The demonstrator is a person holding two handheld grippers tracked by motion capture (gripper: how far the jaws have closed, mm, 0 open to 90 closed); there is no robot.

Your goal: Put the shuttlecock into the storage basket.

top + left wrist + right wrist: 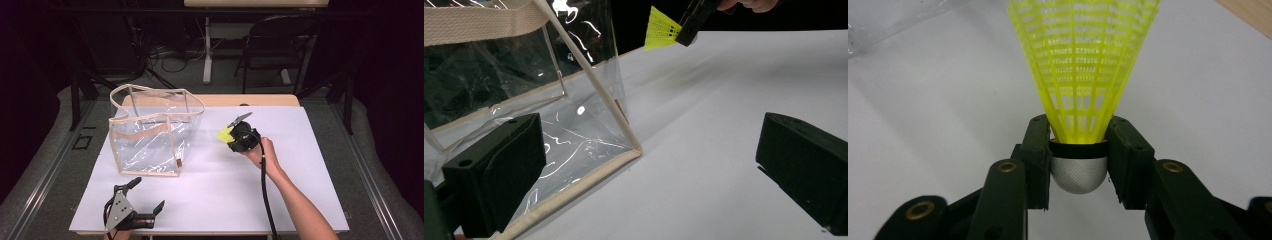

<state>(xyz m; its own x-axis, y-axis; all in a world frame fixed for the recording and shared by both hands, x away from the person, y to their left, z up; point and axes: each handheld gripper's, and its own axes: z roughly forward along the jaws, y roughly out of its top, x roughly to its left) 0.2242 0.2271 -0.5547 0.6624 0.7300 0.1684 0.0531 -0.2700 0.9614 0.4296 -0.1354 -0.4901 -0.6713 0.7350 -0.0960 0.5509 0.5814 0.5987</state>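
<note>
shuttlecock [1083, 75] skirt cropped, base between fingers [1035, 150]

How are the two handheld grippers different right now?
The right gripper is shut on a yellow shuttlecock, clamping its silver head; the left gripper has wide-open jaws holding nothing. The right one is held up beside the clear bag; the left sits low at the table's near edge. Both have black jaws.
</note>
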